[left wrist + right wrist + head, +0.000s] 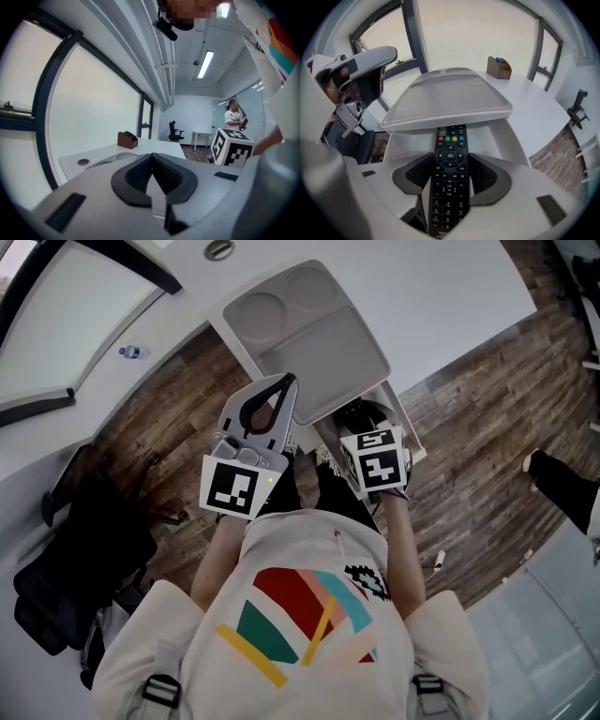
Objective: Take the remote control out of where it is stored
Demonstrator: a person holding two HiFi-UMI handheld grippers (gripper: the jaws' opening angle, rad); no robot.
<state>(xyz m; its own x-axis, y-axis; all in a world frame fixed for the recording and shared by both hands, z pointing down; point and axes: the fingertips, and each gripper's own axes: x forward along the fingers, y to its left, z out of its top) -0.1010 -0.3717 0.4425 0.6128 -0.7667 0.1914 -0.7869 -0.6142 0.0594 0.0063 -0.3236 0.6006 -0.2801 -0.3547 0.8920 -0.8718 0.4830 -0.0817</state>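
A black remote control (449,173) with coloured buttons lies lengthwise in an open white drawer (506,136) under the desk top. My right gripper (450,161) points steeply down into that drawer (401,418), and its dark ribbed pads (485,176) press on both long sides of the remote. In the head view the marker cube hides most of the right gripper (367,425) and the remote. My left gripper (286,382) hovers level beside the drawer, at the front edge of the grey tray (309,334). Its tips (151,157) meet with nothing between them.
The grey tray (450,101) sits on the white desk right above the drawer. A brown pen holder (498,68) stands farther back on the desk. A black office chair (75,559) is at my left, a water bottle (131,352) beyond it, and another person's shoe (532,463) at the right.
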